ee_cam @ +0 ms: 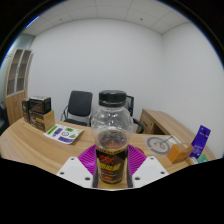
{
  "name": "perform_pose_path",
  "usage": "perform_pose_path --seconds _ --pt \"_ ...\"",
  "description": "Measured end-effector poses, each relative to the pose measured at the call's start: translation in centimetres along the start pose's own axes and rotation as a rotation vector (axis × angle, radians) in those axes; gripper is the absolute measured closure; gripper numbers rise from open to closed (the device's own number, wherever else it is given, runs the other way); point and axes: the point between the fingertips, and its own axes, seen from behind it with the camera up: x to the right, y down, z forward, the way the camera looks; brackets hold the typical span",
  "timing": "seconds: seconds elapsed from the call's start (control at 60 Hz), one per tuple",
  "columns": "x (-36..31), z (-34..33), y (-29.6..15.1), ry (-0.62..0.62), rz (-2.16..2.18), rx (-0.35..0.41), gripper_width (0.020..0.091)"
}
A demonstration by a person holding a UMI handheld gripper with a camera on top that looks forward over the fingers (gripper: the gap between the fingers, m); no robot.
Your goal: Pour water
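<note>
A clear plastic bottle [112, 135] with a black cap and a dark red-and-yellow label stands upright between my fingers. My gripper [112, 166] is shut on the bottle, and both purple pads [88, 158] press against its labelled lower half from either side. The bottle's upper part looks see-through, and I cannot make out the water level. Its base is hidden below the fingers, so I cannot tell if it rests on the wooden table [30, 148].
Beyond the bottle to the left are a dark box [38, 108] and a green-and-white printed card [65, 132]. On the right are a cardboard box [150, 121], a round clear dish [158, 143], an orange item [180, 152] and a purple object [203, 140]. Office chairs [77, 105] stand behind the table.
</note>
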Motion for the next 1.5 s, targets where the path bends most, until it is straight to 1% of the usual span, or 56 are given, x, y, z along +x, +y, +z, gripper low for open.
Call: perform_pose_path --seconds 0.1,0.2,0.3,0.383,0.567,0.7,0.767,0.867,0.95,1.0,1.1,1.133,1.183,1.267,1.45,1.5 --pt "3.0 0.0 -2.6 0.091 -0.084 0.0 0.0719" --pt "7.8 1.1 -5.2 0.195 -0.279 -0.008 0.0719" --pt "11.5 3.1 -7.4 0.311 -0.56 -0.042 0.0719" --pt "13.7 5.1 -8.9 0.379 -0.814 -0.073 0.0718" --pt "14.8 9.4 -10.4 0.471 -1.371 -0.135 0.072" --pt "14.0 11.7 -10.4 0.519 -1.724 -0.165 0.0721" --pt "13.7 12.8 -10.3 0.532 -1.842 -0.199 0.072" --pt "12.7 14.1 -9.6 0.502 -1.944 -0.216 0.072" --pt "11.7 14.7 -9.4 0.472 -2.001 -0.191 0.0721" --pt "11.6 14.7 -9.5 0.463 -1.98 -0.174 0.0718" --pt "12.2 14.3 -9.3 0.417 -1.844 -0.178 0.072" --pt "12.3 14.1 -9.4 0.392 -1.77 -0.169 0.0719" --pt "12.3 13.7 -10.1 0.351 -1.628 -0.136 0.0721" --pt "12.8 12.9 -10.7 0.294 -1.305 -0.099 0.0719" --pt "12.0 10.9 -12.8 0.07 -0.623 -0.014 0.0718" --pt "12.1 10.8 -12.5 0.011 -0.449 -0.009 0.0717"
